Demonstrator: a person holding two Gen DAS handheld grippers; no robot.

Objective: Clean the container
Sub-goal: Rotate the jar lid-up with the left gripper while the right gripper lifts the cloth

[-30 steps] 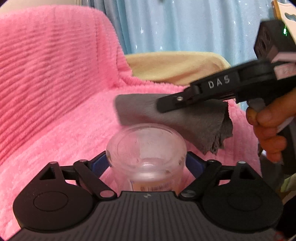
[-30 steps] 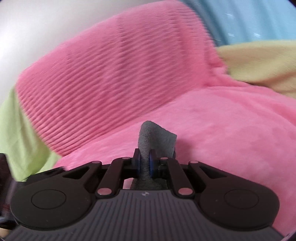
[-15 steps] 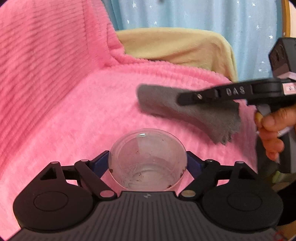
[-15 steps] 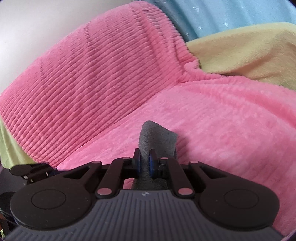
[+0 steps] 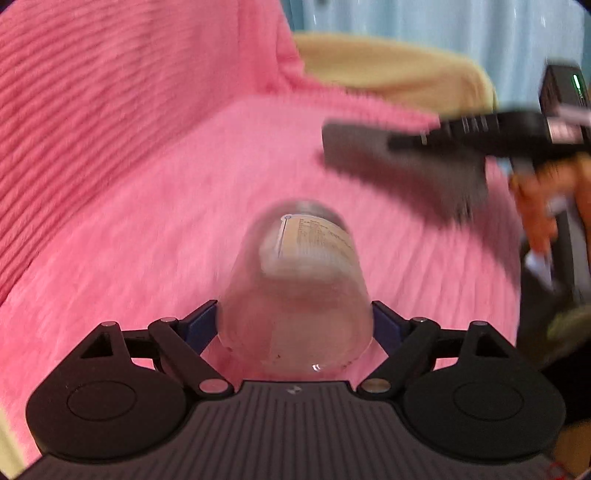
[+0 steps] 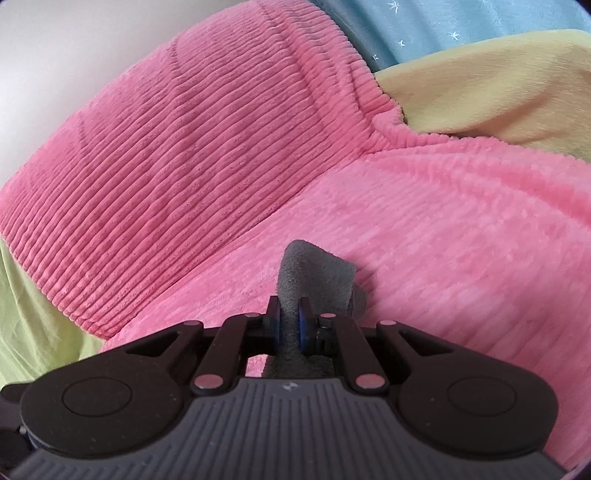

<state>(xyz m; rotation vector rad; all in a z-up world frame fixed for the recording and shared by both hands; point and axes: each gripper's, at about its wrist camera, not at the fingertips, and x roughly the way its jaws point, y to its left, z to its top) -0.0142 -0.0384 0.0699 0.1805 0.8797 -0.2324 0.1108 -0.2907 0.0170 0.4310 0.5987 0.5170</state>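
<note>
My left gripper is shut on a clear plastic container with a paper label. The container is tipped so its base points away from me and its mouth faces the camera; small dark specks cling near its rim. My right gripper is shut on a folded grey cloth. In the left wrist view the right gripper and its cloth are blurred, up and to the right of the container, apart from it.
A pink ribbed blanket covers the seat and backrest under both grippers. A yellow cushion lies behind it, before a light blue curtain. Green fabric shows at the left of the right wrist view.
The container has tipped over in my left gripper, from mouth up to base pointing away. The right gripper with the cloth has moved right and away from the container.
</note>
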